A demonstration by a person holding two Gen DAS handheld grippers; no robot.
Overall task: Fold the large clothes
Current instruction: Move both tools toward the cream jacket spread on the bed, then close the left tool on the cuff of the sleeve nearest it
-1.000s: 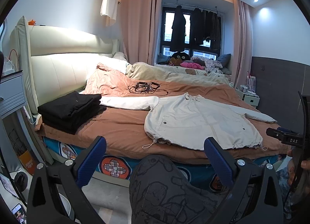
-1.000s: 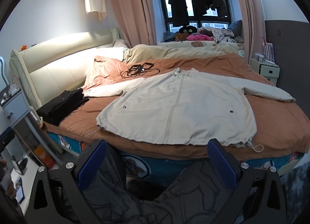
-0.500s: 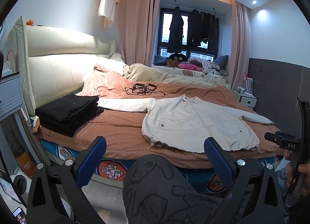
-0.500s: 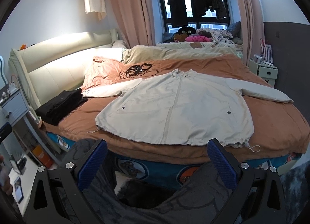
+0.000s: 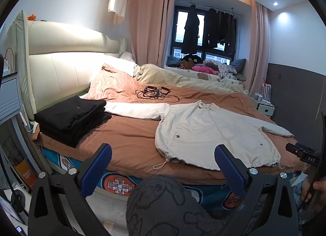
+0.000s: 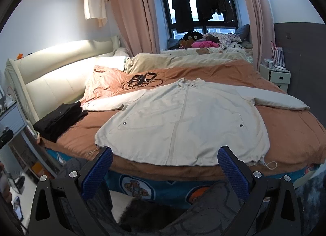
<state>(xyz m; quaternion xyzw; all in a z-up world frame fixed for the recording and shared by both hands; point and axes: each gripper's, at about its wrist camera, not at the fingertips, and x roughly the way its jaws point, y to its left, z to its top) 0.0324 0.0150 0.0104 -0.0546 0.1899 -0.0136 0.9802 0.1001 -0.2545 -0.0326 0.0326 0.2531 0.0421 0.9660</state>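
Observation:
A large cream zip jacket lies spread flat, front up, on the brown bedspread, sleeves stretched out to both sides and hem at the near bed edge. It also shows in the left wrist view. My left gripper is open and empty, held back from the bed edge above the person's knee. My right gripper is open and empty, just short of the jacket's hem.
A stack of folded black clothes sits at the bed's left corner. A tangle of black cables lies beyond the collar. A beige duvet is bunched at the far side. Nightstands stand at left and right.
Both grippers have drifted slightly, shifting the views a little. The jacket has not moved and both grippers stay open.

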